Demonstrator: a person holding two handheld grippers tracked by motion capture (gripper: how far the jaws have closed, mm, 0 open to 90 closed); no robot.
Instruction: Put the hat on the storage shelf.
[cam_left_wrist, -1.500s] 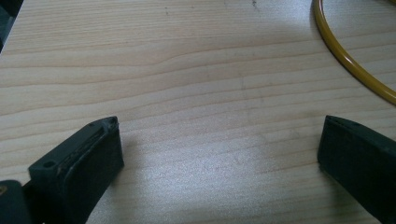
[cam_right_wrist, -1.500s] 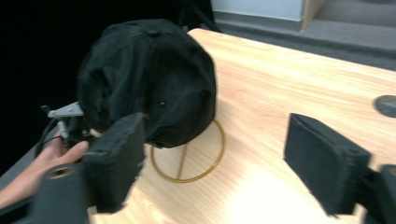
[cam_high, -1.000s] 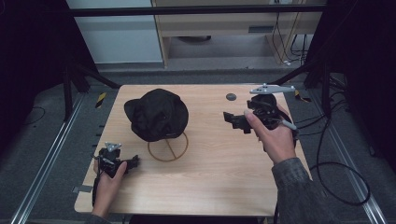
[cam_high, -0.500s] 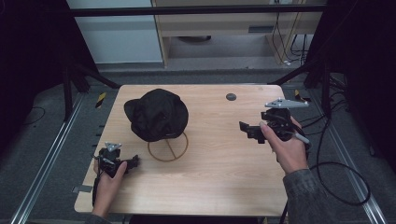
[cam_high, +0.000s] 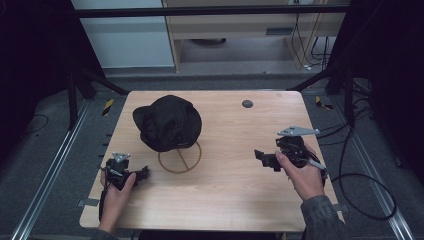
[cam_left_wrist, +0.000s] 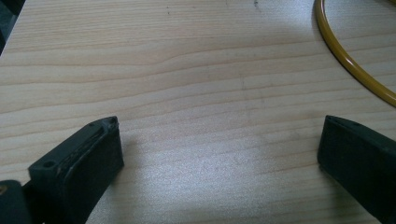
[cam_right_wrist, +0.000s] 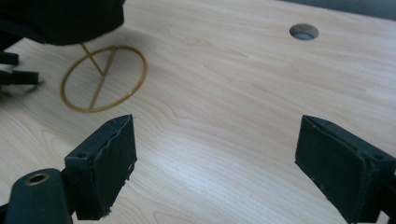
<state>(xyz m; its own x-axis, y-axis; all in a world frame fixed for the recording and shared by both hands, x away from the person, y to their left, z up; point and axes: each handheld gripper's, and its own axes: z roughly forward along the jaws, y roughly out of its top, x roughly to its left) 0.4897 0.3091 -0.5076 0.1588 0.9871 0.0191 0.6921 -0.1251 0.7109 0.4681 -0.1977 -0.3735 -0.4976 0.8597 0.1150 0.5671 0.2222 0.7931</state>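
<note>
The black hat (cam_high: 167, 123) sits on its wire stand (cam_high: 180, 157) toward the worktop's (cam_high: 225, 200) far-left corner, well apart from the right hand-held gripper (cam_high: 261, 157), whose jaws have just been closing a bit with nothing between them, still wide apart.

Hat (cam_high: 167, 122) sits on a stand (cam_high: 180, 157), between both grippers.

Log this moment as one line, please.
left hand-held gripper: open, empty | right hand-held gripper: open, empty | black hat: on gold wire stand

No legible txt, seemingly.
</note>
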